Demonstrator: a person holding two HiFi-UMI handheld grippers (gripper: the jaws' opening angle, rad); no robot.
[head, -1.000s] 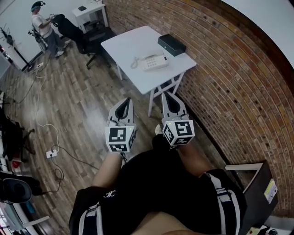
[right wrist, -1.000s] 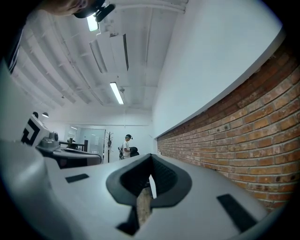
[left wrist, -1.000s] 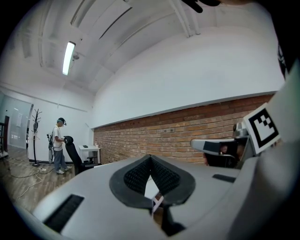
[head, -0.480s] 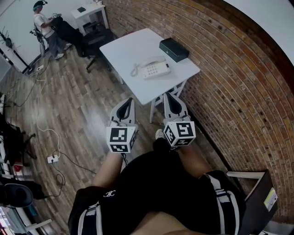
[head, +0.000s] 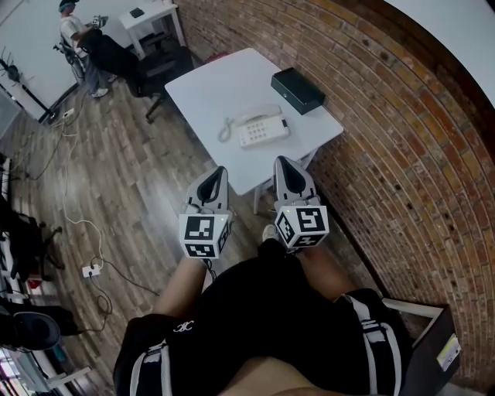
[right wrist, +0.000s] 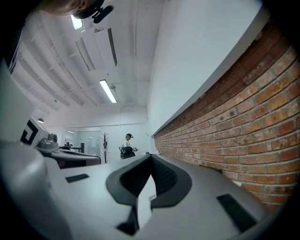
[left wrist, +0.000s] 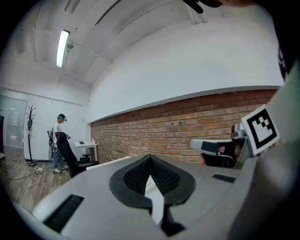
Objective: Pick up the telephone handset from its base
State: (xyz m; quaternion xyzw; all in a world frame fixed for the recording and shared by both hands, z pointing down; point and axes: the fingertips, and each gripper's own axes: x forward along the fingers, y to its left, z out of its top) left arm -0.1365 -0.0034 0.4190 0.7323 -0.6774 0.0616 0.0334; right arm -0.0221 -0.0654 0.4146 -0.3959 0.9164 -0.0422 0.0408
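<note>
A white telephone [head: 263,130] lies on the white table [head: 205,85], its handset [head: 257,116] resting on the base and a coiled cord at its left. My left gripper [head: 220,172] and right gripper [head: 281,162] are held side by side in front of me, short of the table's near edge and pointing towards it. Both are shut with nothing held. In the left gripper view the left gripper [left wrist: 150,158] has its pads together, with the right gripper [left wrist: 213,146] beside it. The right gripper [right wrist: 151,157] in its own view is likewise shut.
A black box [head: 298,90] sits on the table's far right corner. A brick wall [head: 402,155] runs along the right. A person [head: 77,39], an office chair [head: 147,62] and a small white table [head: 151,15] stand far left. Cables [head: 85,232] lie on the wood floor.
The table and telephone have come nearer and lower in the head view as I moved forward. Both grippers stayed shut and side by side.
</note>
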